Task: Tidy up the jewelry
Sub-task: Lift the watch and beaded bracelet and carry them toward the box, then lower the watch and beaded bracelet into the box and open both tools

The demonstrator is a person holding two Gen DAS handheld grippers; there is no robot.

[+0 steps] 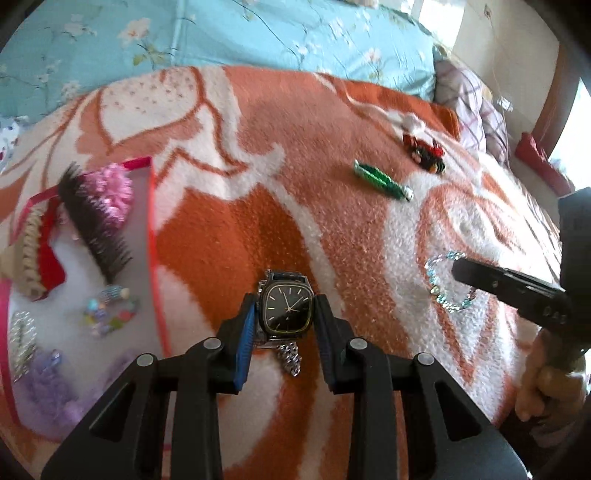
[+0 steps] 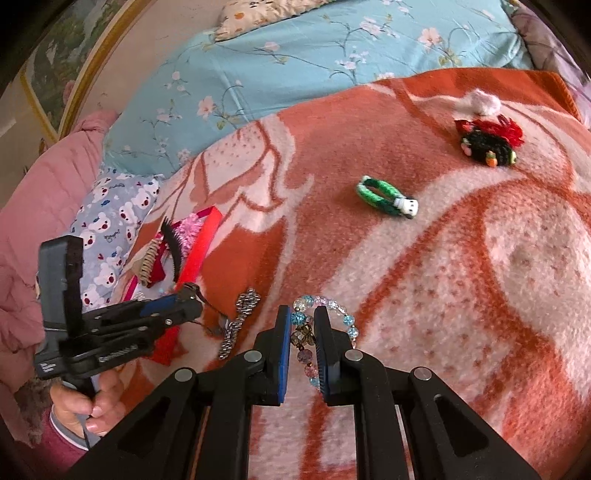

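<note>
An orange-and-white blanket covers the bed, with a blue floral quilt beyond it at the far side. On the left lies a shallow red-rimmed box already holding a black comb clip, a pink flower piece, a beige claw clip and small beaded pieces. Far right on the blanket sit a green woven loop and, beyond it, a black-and-red yarn ornament beside a white pompom; these lie well apart from both tools.

The left tool points forward over the blanket, just right of the box, its fingers closed against the two sides of a square black-faced watch, whose metal chain strap trails back toward the camera. In the right wrist view the person's left hand grips that tool's handle at the near left.

The right tool reaches in from the right, level and low. Its fingers straddle one side of a beaded bracelet lying on the blanket; they are narrowed around the beads, though firm contact cannot be told.
</note>
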